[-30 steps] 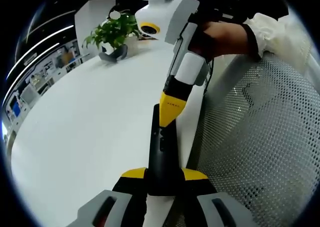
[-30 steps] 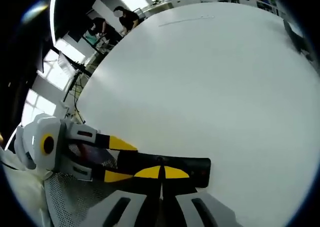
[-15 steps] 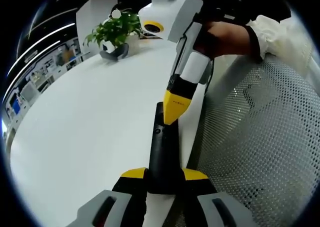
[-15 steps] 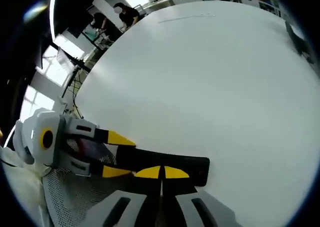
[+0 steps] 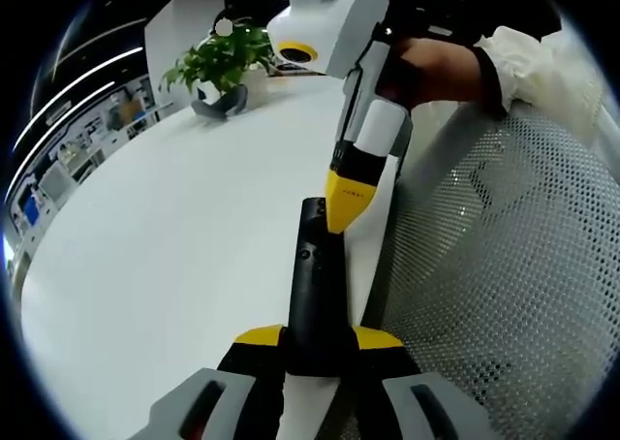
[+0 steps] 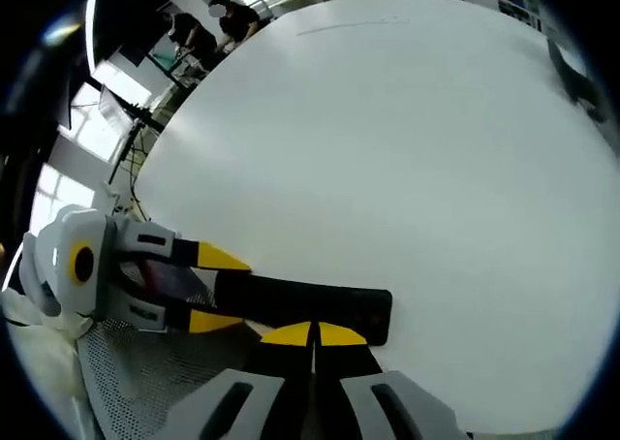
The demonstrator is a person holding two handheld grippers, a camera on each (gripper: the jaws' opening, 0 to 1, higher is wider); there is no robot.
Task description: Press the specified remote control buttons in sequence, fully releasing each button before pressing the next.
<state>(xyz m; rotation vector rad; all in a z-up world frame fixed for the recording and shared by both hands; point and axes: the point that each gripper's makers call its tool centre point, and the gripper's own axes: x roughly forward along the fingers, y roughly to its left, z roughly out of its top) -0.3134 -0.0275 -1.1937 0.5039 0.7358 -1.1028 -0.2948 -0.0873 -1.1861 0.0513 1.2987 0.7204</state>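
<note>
L tongs (image 5: 317, 348) clamp remote (image 5: 315, 275) near end | long axis runs straight ahead over table (image 5: 174, 227) | R tongs (image 5: 346, 212) clenched, tip at far end.

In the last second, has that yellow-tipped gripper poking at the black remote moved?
Yes. The right gripper has slid along the remote toward its far end, nearer the potted plant.
</note>
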